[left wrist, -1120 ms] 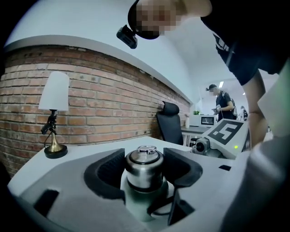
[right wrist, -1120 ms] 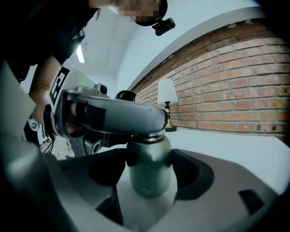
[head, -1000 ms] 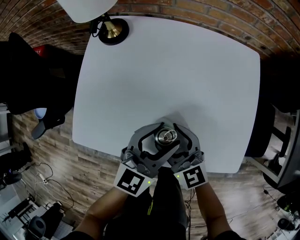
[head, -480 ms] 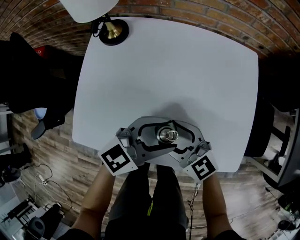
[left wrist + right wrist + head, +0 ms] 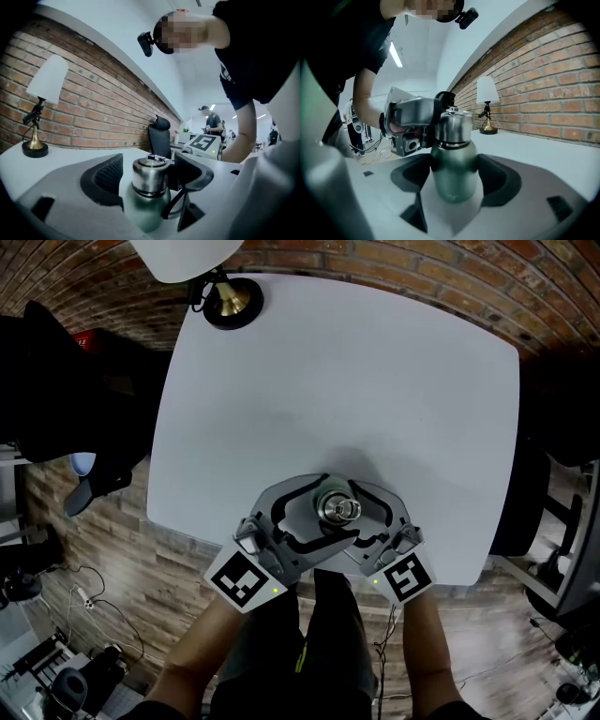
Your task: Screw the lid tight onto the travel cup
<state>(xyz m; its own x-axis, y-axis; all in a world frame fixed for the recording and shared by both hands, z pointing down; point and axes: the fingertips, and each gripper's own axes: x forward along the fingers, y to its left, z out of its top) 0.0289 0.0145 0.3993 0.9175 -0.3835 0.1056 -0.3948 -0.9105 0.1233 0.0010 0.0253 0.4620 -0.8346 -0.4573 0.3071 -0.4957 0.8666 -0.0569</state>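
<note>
The travel cup [image 5: 453, 165] is seen upright near the front edge of the white table [image 5: 356, 381], its green body clamped between the jaws of the right gripper [image 5: 454, 177]. Its steel lid [image 5: 149, 174] is flanked by the left gripper [image 5: 151, 180], whose jaws have just been opened wider, so that no grip is held on it.

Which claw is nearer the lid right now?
Left. The left claw flanks the lid, its jaws having just opened clear of it; the right claw grips the travel cup lower, on its green body.
</note>
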